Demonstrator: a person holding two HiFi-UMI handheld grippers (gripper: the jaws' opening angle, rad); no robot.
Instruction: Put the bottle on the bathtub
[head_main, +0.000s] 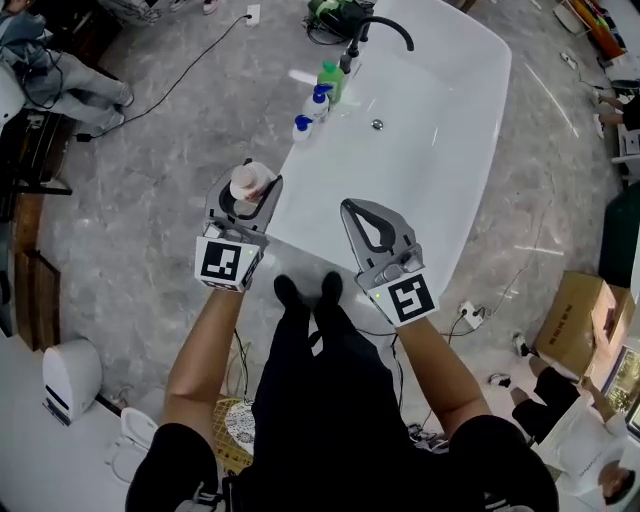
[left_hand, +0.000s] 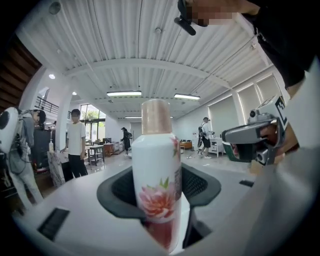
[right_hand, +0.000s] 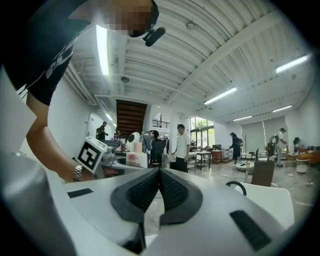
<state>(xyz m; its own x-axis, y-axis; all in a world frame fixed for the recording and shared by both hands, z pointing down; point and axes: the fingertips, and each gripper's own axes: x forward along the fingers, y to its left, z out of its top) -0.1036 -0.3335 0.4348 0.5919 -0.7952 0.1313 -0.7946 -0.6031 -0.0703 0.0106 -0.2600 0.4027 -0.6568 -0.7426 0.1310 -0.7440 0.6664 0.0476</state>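
My left gripper (head_main: 250, 195) is shut on a white bottle (head_main: 249, 183) with a pink flower print and a pinkish cap, held just left of the white bathtub (head_main: 430, 150), by its near left rim. In the left gripper view the bottle (left_hand: 156, 175) stands upright between the black pads. My right gripper (head_main: 366, 222) hovers over the tub's near end, jaws closed with nothing in them; its own view shows the two pads (right_hand: 159, 192) touching. The left gripper with the bottle (right_hand: 131, 156) shows at the left of the right gripper view.
On the tub's left rim stand a green bottle (head_main: 331, 80) and two blue-capped white bottles (head_main: 318, 102) (head_main: 302, 127) near the black faucet (head_main: 378, 30). A drain (head_main: 377, 124) sits in the basin. Cables run over the grey floor; a cardboard box (head_main: 575, 320) lies at the right.
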